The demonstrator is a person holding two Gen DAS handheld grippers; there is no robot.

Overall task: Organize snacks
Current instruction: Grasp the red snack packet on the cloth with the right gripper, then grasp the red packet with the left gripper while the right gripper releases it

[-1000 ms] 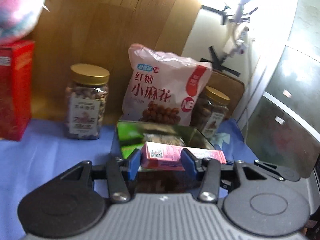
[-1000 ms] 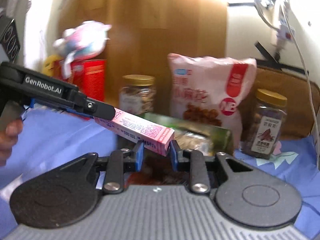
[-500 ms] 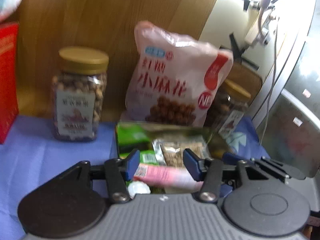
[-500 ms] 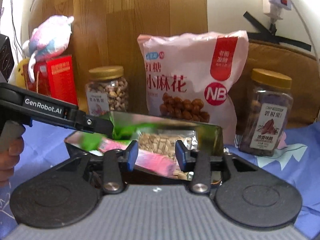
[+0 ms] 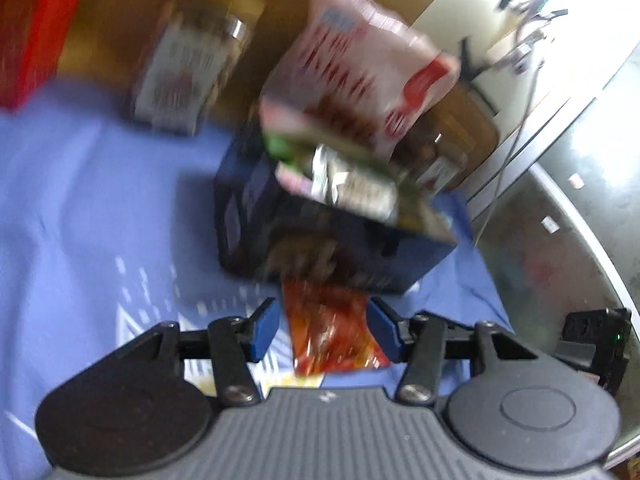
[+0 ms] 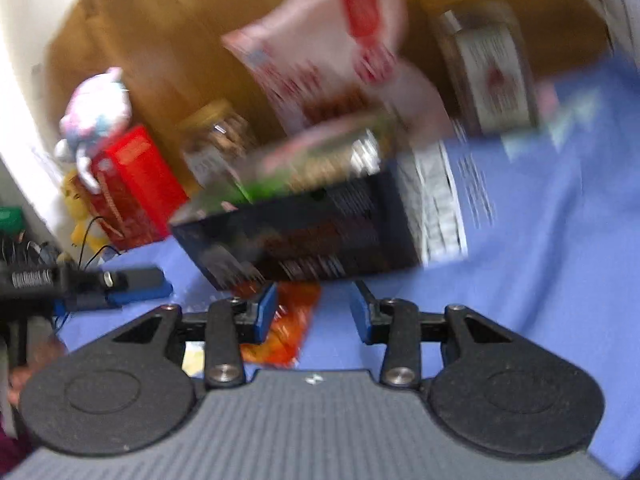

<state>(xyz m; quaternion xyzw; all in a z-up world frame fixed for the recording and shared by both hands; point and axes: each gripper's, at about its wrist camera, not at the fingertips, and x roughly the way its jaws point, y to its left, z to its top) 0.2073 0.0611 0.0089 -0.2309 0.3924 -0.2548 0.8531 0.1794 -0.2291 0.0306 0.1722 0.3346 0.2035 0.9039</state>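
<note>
**Both hand-held grippers released over the snack box**

The left hand-held gripper (image 5: 322, 330) is spread wide, holding nothing; an orange snack packet (image 5: 332, 332) lies on the blue cloth (image 5: 88, 208) between its fingers. The right hand-held gripper (image 6: 314, 312) is also released. The dark box (image 5: 320, 236), filled with snack packs, stands just beyond the packet. Both views are blurred.

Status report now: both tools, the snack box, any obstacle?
Left tool and right tool open, empty. Dark box holds snacks. Orange packet on the blue cloth before it.
</note>
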